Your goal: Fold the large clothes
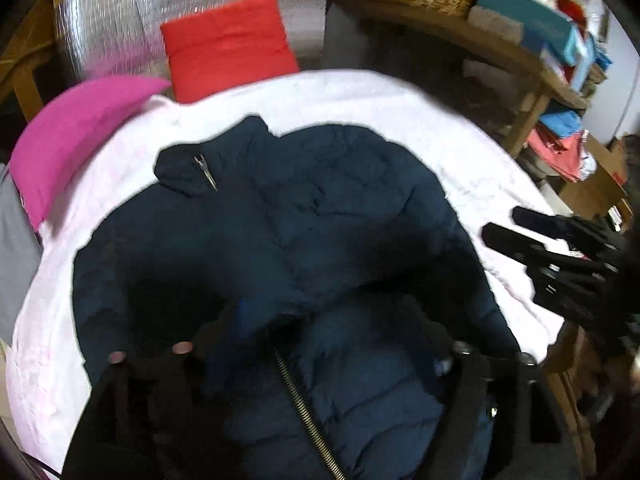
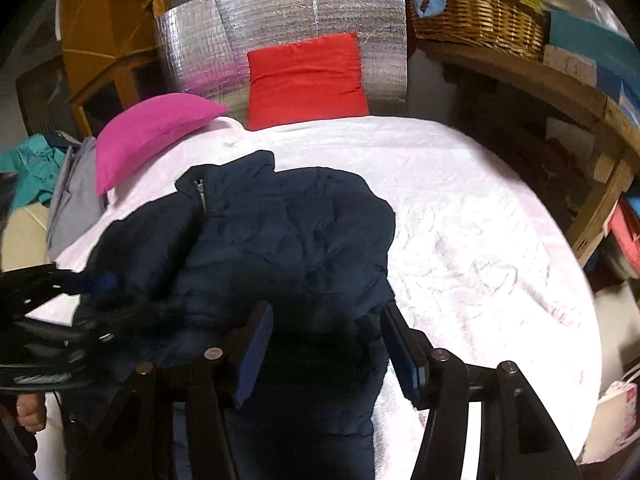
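A navy puffer jacket [image 1: 304, 232] lies crumpled on a white bed cover [image 1: 360, 104], collar and zip pull toward the far left. In the left wrist view its zipper edge [image 1: 304, 404] bunches up between my left gripper's fingers, and the left gripper [image 1: 320, 344] looks shut on that fabric. My right gripper [image 1: 516, 228] shows at the right, above the cover. In the right wrist view the jacket [image 2: 288, 232] lies ahead, and my right gripper [image 2: 324, 344] is open with its blue pads over the jacket's near edge. The left gripper [image 2: 92, 292] shows at the left, holding jacket fabric.
A pink pillow [image 2: 156, 132] and a red pillow [image 2: 308, 80] sit at the head of the bed against a silver foil panel [image 2: 280, 12]. A wooden shelf with a wicker basket [image 2: 476, 16] runs along the right. Grey and teal clothes [image 2: 48, 176] lie at the left.
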`<state>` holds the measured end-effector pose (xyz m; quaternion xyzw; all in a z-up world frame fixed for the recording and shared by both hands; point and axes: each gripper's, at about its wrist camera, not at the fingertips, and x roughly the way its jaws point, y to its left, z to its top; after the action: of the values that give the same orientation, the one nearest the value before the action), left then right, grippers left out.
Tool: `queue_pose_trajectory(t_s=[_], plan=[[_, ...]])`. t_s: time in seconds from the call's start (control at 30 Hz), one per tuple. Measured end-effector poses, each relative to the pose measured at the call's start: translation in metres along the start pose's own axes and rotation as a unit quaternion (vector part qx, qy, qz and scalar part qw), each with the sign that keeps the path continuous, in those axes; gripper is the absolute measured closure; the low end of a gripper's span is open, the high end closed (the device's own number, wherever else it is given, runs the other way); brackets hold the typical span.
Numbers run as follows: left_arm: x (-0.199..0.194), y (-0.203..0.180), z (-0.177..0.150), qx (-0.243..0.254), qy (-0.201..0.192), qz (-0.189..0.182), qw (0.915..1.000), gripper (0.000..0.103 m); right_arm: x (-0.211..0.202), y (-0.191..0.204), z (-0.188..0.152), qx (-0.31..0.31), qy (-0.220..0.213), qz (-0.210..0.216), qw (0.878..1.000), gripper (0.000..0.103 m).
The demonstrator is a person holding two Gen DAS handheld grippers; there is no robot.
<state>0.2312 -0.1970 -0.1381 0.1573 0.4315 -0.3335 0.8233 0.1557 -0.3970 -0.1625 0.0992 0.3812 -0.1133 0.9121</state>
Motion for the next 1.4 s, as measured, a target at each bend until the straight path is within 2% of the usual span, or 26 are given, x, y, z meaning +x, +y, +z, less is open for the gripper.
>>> queue_pose_trajectory(t_s=[0.13, 0.23, 0.3, 0.37, 0.47, 0.53, 0.6, 0.73, 0.8, 0.87, 0.93, 0.97, 1.03, 1.07, 1.1, 1.13, 1.17, 1.27, 1.33, 1.4], plan=[[-0.029, 0.044, -0.008, -0.035, -0.007, -0.010, 0.9993, 0.022, -0.001, 0.005, 0.000, 0.011, 0.002, 0.039, 0.999, 0.039], [-0.045, 0.095, -0.026, -0.099, -0.017, -0.006, 0.9949, 0.022, 0.000, 0.021, 0.001, -0.003, 0.002, 0.063, 0.998, 0.035], [-0.050, 0.133, -0.039, -0.149, -0.023, 0.017, 0.9884, 0.021, 0.000, 0.034, 0.003, -0.014, 0.003, 0.080, 0.997, 0.030], [-0.050, 0.172, -0.052, -0.214, -0.023, 0.035, 0.9759, 0.021, 0.004, 0.051, 0.005, -0.025, 0.007, 0.094, 0.995, 0.028], [-0.044, 0.222, -0.075, -0.307, -0.016, 0.045, 0.9506, 0.021, 0.011, 0.080, 0.007, -0.047, 0.015, 0.106, 0.993, 0.026], [-0.036, 0.243, -0.088, -0.349, -0.014, 0.051, 0.9358, 0.021, 0.017, 0.103, 0.007, -0.074, 0.021, 0.113, 0.991, 0.019], [-0.026, 0.254, -0.094, -0.368, -0.012, 0.057, 0.9282, 0.021, 0.025, 0.132, 0.005, -0.113, 0.022, 0.113, 0.987, 0.017], [-0.005, 0.255, -0.093, -0.363, -0.002, 0.066, 0.9294, 0.021, 0.051, 0.180, -0.006, -0.199, 0.028, 0.081, 0.976, 0.016], [0.002, 0.254, -0.092, -0.358, 0.001, 0.068, 0.9312, 0.021, 0.066, 0.203, -0.015, -0.253, 0.031, 0.050, 0.966, 0.016], [0.008, 0.254, -0.094, -0.352, 0.008, 0.067, 0.9334, 0.021, 0.082, 0.224, -0.024, -0.309, 0.015, 0.001, 0.951, 0.016], [0.020, 0.253, -0.091, -0.344, 0.025, 0.074, 0.9359, 0.021, 0.094, 0.237, -0.027, -0.341, 0.000, -0.040, 0.939, 0.016], [0.023, 0.252, -0.091, -0.340, 0.029, 0.074, 0.9370, 0.021, 0.098, 0.241, -0.026, -0.345, -0.008, -0.046, 0.937, 0.017], [0.031, 0.250, -0.092, -0.336, 0.037, 0.073, 0.9381, 0.021, 0.100, 0.241, -0.017, -0.331, -0.020, -0.040, 0.943, 0.019], [0.033, 0.250, -0.094, -0.335, 0.039, 0.072, 0.9385, 0.021, 0.097, 0.237, -0.008, -0.309, -0.027, -0.026, 0.950, 0.023], [0.033, 0.250, -0.095, -0.334, 0.039, 0.072, 0.9392, 0.021, 0.095, 0.231, 0.000, -0.288, -0.030, -0.012, 0.957, 0.032], [0.034, 0.250, -0.096, -0.331, 0.039, 0.073, 0.9400, 0.021, 0.092, 0.221, 0.010, -0.252, -0.030, 0.008, 0.967, 0.040], [0.034, 0.250, -0.097, -0.328, 0.039, 0.075, 0.9408, 0.021, 0.090, 0.207, 0.021, -0.206, -0.028, 0.029, 0.978, 0.043], [0.035, 0.251, -0.097, -0.322, 0.039, 0.079, 0.9426, 0.021, 0.091, 0.163, 0.043, -0.081, -0.021, 0.075, 0.994, 0.045], [0.034, 0.250, -0.097, -0.316, 0.037, 0.084, 0.9444, 0.021, 0.095, 0.128, 0.049, 0.004, -0.004, 0.113, 0.994, 0.045], [0.033, 0.251, -0.097, -0.308, 0.035, 0.089, 0.9466, 0.021, 0.099, 0.087, 0.045, 0.093, 0.004, 0.148, 0.985, 0.045]])
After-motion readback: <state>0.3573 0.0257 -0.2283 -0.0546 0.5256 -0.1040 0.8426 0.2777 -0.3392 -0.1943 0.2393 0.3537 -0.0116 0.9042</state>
